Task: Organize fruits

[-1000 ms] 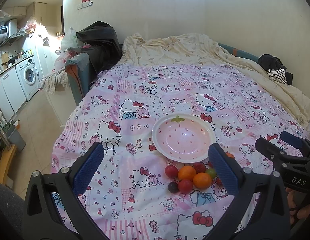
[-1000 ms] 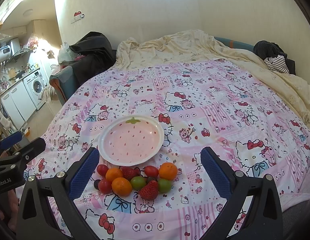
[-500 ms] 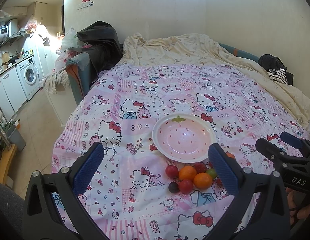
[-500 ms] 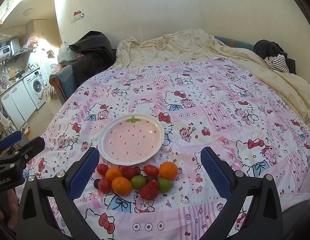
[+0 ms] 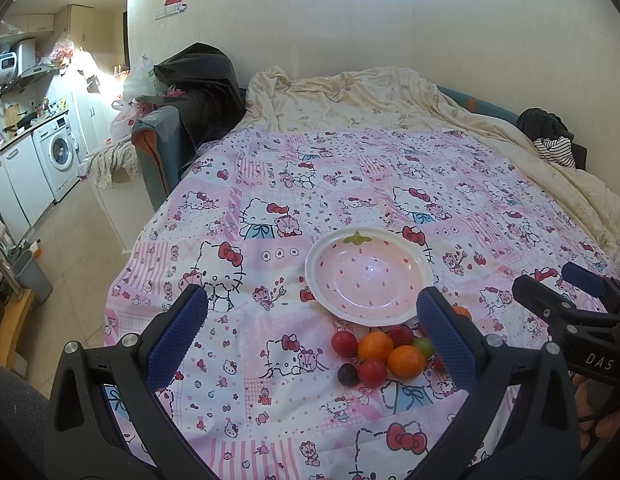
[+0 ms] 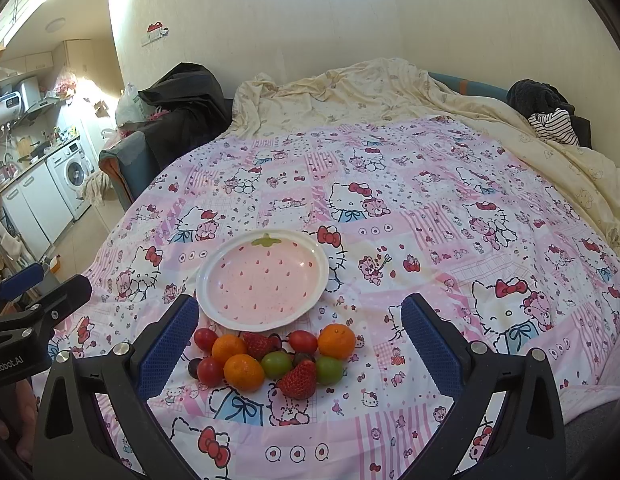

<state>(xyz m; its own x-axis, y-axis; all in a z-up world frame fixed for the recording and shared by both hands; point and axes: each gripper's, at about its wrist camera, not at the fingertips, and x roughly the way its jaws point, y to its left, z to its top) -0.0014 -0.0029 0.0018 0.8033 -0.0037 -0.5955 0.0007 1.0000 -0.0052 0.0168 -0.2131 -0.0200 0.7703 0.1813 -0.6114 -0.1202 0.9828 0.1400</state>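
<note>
A pink strawberry-pattern plate (image 6: 213,276) (image 5: 316,264) lies empty on the Hello Kitty bedspread. Just in front of it sits a cluster of small fruits: oranges (image 6: 244,372) (image 5: 406,361), red cherry tomatoes (image 6: 209,371) (image 5: 344,342), strawberries (image 6: 298,379), green fruits (image 6: 276,364) and a dark grape (image 5: 348,374). My right gripper (image 6: 299,338) is open and empty, hovering above the cluster. My left gripper (image 5: 310,334) is open and empty, to the left of the fruits. Each gripper shows at the edge of the other's view.
The bedspread (image 6: 430,208) covers a bed with a cream duvet (image 6: 390,88) bunched at the back. Dark clothes (image 6: 542,100) lie at the far right. A black bag (image 5: 197,80) sits at the bed's left; the bed edge drops to a kitchen floor (image 5: 69,248).
</note>
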